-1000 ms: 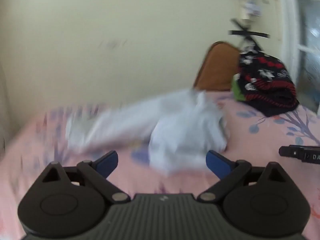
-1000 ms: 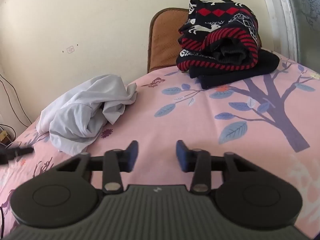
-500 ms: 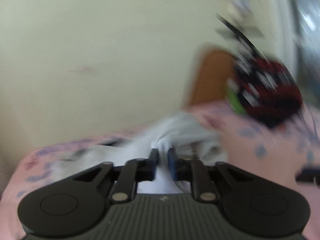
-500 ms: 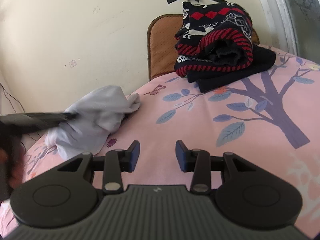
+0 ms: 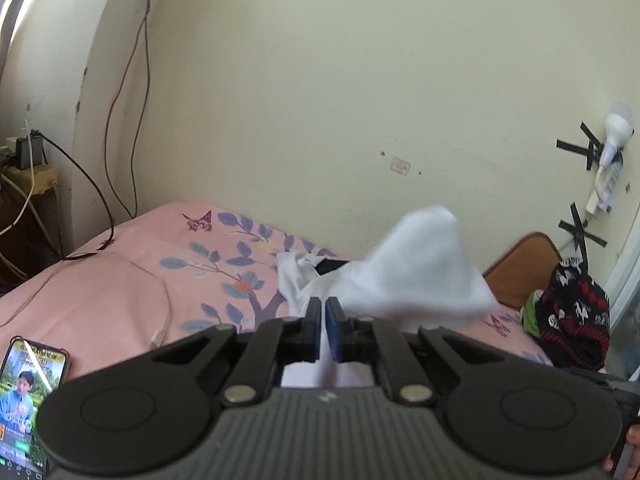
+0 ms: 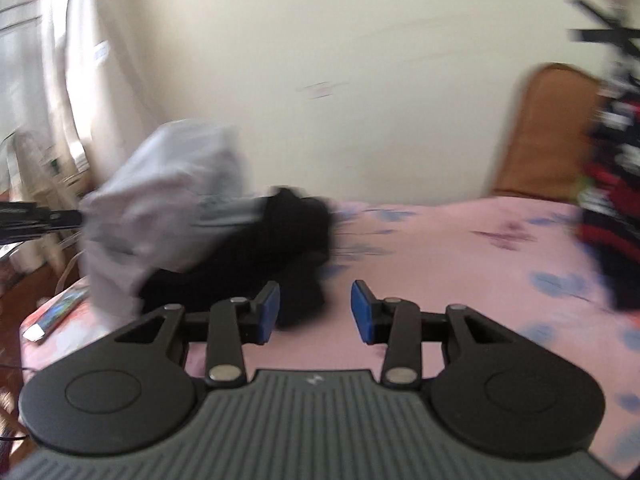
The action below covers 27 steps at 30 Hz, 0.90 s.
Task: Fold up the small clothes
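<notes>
My left gripper (image 5: pixel 324 322) is shut on a fold of the white garment (image 5: pixel 420 272), which is lifted off the pink bed and billows to the right of the fingers. From the right wrist view the same white garment (image 6: pixel 160 204) hangs in the air at the left, blurred, held by the left gripper (image 6: pixel 76 218) at the far left edge. A black garment (image 6: pixel 256 256) lies on the bed under and beside it. My right gripper (image 6: pixel 316 312) stands open above the pink sheet, just right of the black garment, nothing between its pads.
A pink leaf-print bed sheet (image 5: pixel 120 280) covers the bed. A phone (image 5: pixel 28 396) with a lit screen lies at the near left, a white cable (image 5: pixel 160 320) beside it. A red-and-black patterned sweater pile (image 5: pixel 572 316) sits at the right by a brown headboard (image 6: pixel 548 128).
My left gripper went from wide open to shut on the white garment, then pulled it up and to the left. A black garment came into view underneath. The right gripper swung left, still open.
</notes>
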Motion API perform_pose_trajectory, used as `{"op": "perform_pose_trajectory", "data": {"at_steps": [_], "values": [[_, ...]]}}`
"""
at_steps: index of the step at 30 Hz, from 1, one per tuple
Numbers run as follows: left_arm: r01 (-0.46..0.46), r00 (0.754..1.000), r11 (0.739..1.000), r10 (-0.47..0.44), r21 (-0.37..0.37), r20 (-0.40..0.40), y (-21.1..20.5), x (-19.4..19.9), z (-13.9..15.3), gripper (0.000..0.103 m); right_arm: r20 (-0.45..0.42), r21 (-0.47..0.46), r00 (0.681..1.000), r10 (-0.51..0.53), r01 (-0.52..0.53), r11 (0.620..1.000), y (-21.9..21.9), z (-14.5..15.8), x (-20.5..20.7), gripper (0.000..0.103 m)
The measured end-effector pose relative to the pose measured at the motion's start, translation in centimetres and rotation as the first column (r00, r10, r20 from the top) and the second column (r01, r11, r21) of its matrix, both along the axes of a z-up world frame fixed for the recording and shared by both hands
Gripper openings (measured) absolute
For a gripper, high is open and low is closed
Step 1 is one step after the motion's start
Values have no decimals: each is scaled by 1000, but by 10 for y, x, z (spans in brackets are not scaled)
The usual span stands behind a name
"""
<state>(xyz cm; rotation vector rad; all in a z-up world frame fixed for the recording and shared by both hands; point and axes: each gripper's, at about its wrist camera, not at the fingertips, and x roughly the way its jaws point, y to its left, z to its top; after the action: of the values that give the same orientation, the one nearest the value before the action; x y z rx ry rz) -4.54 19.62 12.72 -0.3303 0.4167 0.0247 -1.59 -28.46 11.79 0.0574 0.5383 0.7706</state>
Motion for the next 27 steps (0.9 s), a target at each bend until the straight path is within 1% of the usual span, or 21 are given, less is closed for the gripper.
{"op": "perform_pose_trajectory", "data": {"at_steps": [2,3,4,6,8,10,11,12,14,15,16,17,18,20,21,22,23,24,25,26,27], "values": [[12,1000,1000,-12,-7,21,-2,2,-1,4,-16,18,992,122,-122,992,32,3,0,49],[16,1000,1000,-16,-6,26,-2,1,-1,4,-28,29,986,164,-163,986,44,3,0,64],[20,1000,1000,-20,-3,22,-1,3,-3,4,-42,34,980,192,-191,981,59,1,0,73],[38,999,999,-38,-12,12,-3,7,-5,4,-61,27,974,219,-218,976,84,-6,2,73],[89,996,996,-89,0,30,-8,-1,-9,7,-88,3,974,208,-208,978,99,-16,11,73],[143,989,988,-145,54,37,-21,-9,-14,17,-113,7,974,196,-196,981,104,-23,13,73],[168,985,982,-171,86,29,-30,-14,-16,32,-116,12,975,189,-189,982,104,-24,14,73],[192,980,973,-196,127,22,-39,-18,-18,44,-108,25,976,189,-188,982,101,-20,12,73],[236,969,942,-246,238,12,-62,-29,-25,53,-82,62,978,189,-185,981,90,-6,5,72],[258,963,923,-271,286,5,-74,-33,-29,62,-68,79,979,191,-185,979,88,2,4,72],[280,956,902,-295,329,-5,-86,-36,-33,68,-54,95,980,191,-186,978,89,8,6,72],[294,950,885,-310,362,-14,-97,-36,-36,81,-38,106,981,191,-186,977,93,16,9,72],[302,947,872,-321,385,-17,-108,-34,-39,84,-26,107,980,195,-191,976,97,24,12,72],[318,941,858,-338,403,-22,-125,-24,-46,84,-10,105,976,219,-217,970,110,35,16,72],[326,939,853,-343,408,-32,-130,-16,-50,68,-5,107,972,236,-234,966,116,36,19,72],[325,941,842,-336,431,-53,-134,-6,-56,48,-3,107,967,254,-252,962,123,37,20,72],[312,947,832,-311,458,-79,-136,3,-60,10,2,101,963,270,-268,958,130,39,20,72],[290,956,832,-277,473,-99,-133,12,-61,10,16,92,960,279,-280,956,134,40,20,71],[258,966,853,-241,454,-96,-123,18,-60,10,32,82,959,283,-284,955,138,41,21,70],[235,972,885,-218,402,-89,-108,22,-54,9,51,80,961,274,-277,958,135,45,19,69],[215,977,920,-201,327,-77,-91,22,-46,9,65,89,963,260,-265,960,127,48,17,69]]}}
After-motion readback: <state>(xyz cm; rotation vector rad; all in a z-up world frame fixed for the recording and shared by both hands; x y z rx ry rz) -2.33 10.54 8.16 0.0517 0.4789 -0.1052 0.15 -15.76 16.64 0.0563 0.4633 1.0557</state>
